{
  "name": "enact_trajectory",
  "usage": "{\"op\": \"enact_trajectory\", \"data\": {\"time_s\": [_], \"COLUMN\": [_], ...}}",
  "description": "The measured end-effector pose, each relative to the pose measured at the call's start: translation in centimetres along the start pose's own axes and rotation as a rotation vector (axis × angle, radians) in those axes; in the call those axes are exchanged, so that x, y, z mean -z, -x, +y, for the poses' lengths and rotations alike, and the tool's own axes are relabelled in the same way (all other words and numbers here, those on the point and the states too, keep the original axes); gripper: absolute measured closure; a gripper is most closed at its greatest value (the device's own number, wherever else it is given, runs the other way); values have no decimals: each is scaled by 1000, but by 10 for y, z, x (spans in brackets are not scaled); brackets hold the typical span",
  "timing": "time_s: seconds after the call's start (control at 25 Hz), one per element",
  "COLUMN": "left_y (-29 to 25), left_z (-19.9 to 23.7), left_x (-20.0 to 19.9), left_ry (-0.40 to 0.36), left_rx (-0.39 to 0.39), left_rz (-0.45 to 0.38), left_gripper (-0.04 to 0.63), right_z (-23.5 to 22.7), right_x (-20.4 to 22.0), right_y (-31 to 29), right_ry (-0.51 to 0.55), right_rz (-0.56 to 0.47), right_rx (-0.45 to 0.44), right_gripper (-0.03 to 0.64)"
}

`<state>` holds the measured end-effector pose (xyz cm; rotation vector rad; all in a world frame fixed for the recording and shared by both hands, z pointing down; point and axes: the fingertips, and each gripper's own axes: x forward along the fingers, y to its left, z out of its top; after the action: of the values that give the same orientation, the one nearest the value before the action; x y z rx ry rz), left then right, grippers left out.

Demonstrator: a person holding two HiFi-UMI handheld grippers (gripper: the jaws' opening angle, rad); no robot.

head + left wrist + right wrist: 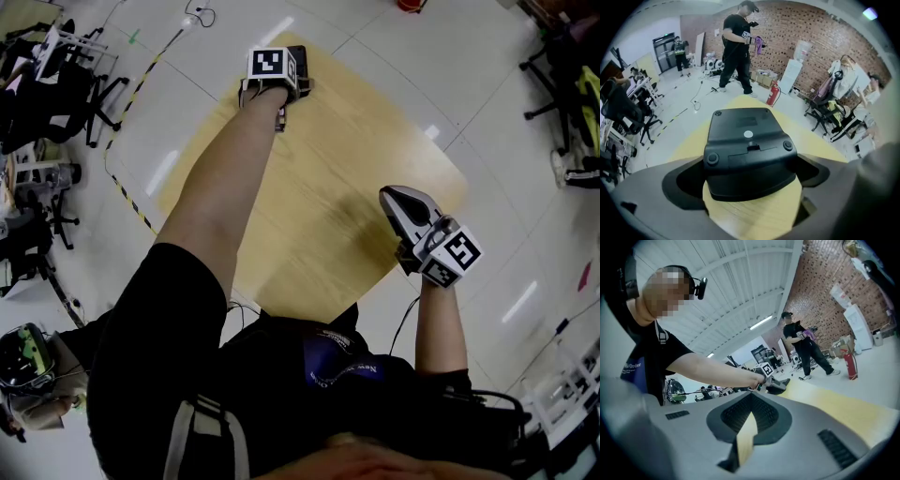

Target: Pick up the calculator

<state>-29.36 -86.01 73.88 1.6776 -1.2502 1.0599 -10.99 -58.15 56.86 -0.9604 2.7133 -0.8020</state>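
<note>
The black calculator (747, 140) sits between the jaws of my left gripper (750, 187), its underside with round rubber feet turned toward the camera. In the head view my left gripper (274, 89) is stretched out to the far corner of the wooden table (328, 178), and the calculator (298, 54) pokes out beyond its marker cube. From the right gripper view the left gripper (765, 373) and the calculator (780, 384) show at the table's far end. My right gripper (397, 199) hovers at the table's near right edge, shut and holding nothing.
A person in black (737, 47) stands on the floor beyond the table, next to a red fire extinguisher (772, 95). Office chairs (628, 117) stand at the left, more chairs (829, 115) at the right. Yellow-black tape (127, 183) marks the floor.
</note>
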Motion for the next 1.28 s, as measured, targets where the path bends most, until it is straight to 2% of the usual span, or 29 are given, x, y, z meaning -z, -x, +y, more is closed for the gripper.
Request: {"op": "enact_trajectory", "data": {"time_s": [0.24,0.36,0.6,0.8,0.88,1.12,1.2,1.28], "left_y": [4,4,3,5,7,20,27,34], "left_z": [-5,-5,-5,-2,-5,-10,-12,-14], "left_x": [15,19,19,22,24,34,40,48], "left_ry": [-177,-227,-224,-248,-254,-179,-163,-150], "left_rx": [69,88,73,92,111,203,230,266], "left_rz": [8,27,37,-35,-63,-163,-189,-203], "left_gripper": [9,8,8,8,9,12,46,48], "right_z": [3,10,20,22,22,33,37,45], "right_x": [4,6,10,14,12,6,6,5], "right_y": [7,6,12,19,21,20,20,19], "right_ry": [5,11,21,35,37,47,45,58], "right_rz": [2,13,45,51,51,61,69,68], "right_rx": [4,4,25,34,37,50,57,43], "right_gripper": [632,632,632,632,632,632,632,632]}}
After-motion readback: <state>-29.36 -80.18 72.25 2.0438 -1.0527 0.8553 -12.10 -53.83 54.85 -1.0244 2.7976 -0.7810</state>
